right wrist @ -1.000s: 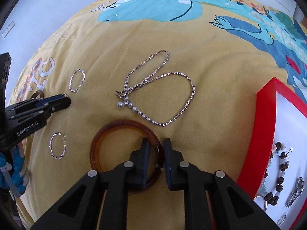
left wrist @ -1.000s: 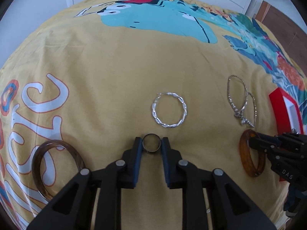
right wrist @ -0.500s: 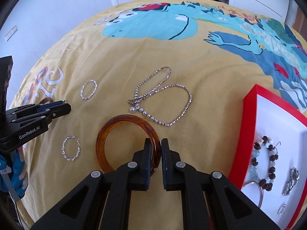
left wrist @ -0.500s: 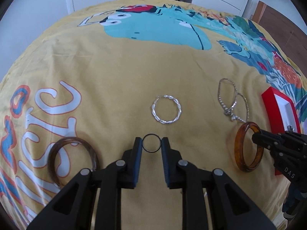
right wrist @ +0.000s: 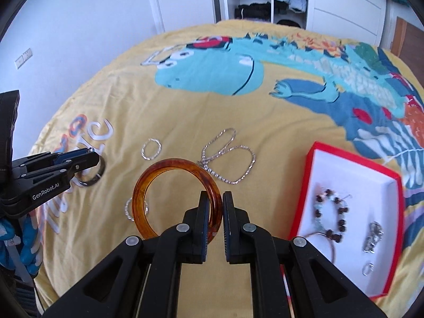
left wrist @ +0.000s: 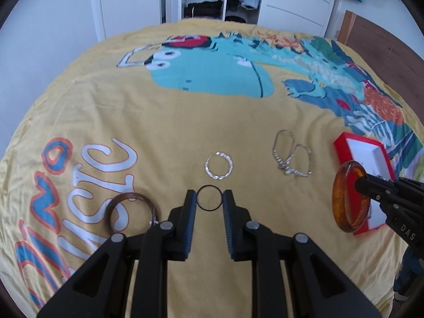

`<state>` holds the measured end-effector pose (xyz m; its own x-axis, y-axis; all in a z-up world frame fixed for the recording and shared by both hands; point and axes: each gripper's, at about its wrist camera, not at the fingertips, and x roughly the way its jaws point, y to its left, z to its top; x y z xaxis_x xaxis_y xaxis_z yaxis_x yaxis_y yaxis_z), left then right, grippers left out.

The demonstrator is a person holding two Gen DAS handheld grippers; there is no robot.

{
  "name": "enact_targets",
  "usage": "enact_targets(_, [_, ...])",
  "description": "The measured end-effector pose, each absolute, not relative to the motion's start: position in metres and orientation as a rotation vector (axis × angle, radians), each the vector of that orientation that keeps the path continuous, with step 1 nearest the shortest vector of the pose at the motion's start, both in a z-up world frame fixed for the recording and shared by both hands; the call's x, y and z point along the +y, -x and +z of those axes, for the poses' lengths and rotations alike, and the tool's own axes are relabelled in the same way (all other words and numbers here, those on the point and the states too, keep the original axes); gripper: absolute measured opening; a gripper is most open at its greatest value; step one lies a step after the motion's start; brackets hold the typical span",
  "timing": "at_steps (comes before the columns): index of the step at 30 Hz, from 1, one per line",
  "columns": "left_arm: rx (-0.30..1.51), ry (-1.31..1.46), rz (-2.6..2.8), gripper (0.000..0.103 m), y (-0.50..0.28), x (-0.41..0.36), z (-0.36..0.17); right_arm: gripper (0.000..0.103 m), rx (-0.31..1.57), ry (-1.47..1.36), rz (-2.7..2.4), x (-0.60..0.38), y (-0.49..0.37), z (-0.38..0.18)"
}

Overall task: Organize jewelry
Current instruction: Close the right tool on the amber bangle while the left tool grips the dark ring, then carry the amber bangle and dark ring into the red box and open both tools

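Note:
My left gripper (left wrist: pixel 209 198) is shut on a thin dark ring (left wrist: pixel 209 188) and holds it above the yellow bedspread; the ring also shows in the right wrist view (right wrist: pixel 91 173). My right gripper (right wrist: pixel 214 201) is shut on an amber bangle (right wrist: pixel 169 185) and holds it lifted off the bed; the bangle also shows in the left wrist view (left wrist: pixel 344 198). A red box with a white lining (right wrist: pixel 341 175) lies at the right and holds a beaded bracelet (right wrist: pixel 331 213), a silver piece and a small ring.
On the bedspread lie a twisted silver hoop (left wrist: pixel 219 169), a silver chain necklace (left wrist: pixel 291 157) and a dark brown bangle (left wrist: pixel 132 208). A second silver hoop (right wrist: pixel 129 209) lies partly behind the amber bangle. Wardrobes and a door stand beyond the bed.
Both grippers have risen well above the bed. The left lifted the thin ring, the right lifted the amber bangle, which now hangs tilted in its jaws.

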<state>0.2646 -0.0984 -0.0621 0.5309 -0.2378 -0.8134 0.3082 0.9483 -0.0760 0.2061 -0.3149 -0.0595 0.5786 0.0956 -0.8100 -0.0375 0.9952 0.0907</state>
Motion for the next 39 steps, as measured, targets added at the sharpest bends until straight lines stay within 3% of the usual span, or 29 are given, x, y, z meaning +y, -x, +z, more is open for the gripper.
enact_targets(9, [0.887,-0.096,-0.373,0.019,-0.234,-0.130,-0.015,0.009,0.877,-0.081,0.003,-0.357,-0.167,-0.015])
enact_targets(19, [0.851,-0.153,-0.514,0.019,-0.219,-0.227,0.010,0.009,0.836,-0.109,-0.139,-0.453,-0.140,0.009])
enact_targets(29, [0.895,-0.236,-0.649,0.019,-0.232,-0.343,-0.023,0.009,0.905,-0.140,-0.224,-0.528,-0.164,-0.036])
enact_targets(39, [0.966,-0.317,-0.692,0.019,-0.251,-0.411,-0.082,0.009,1.009,-0.160,-0.238,-0.558,-0.203,-0.105])
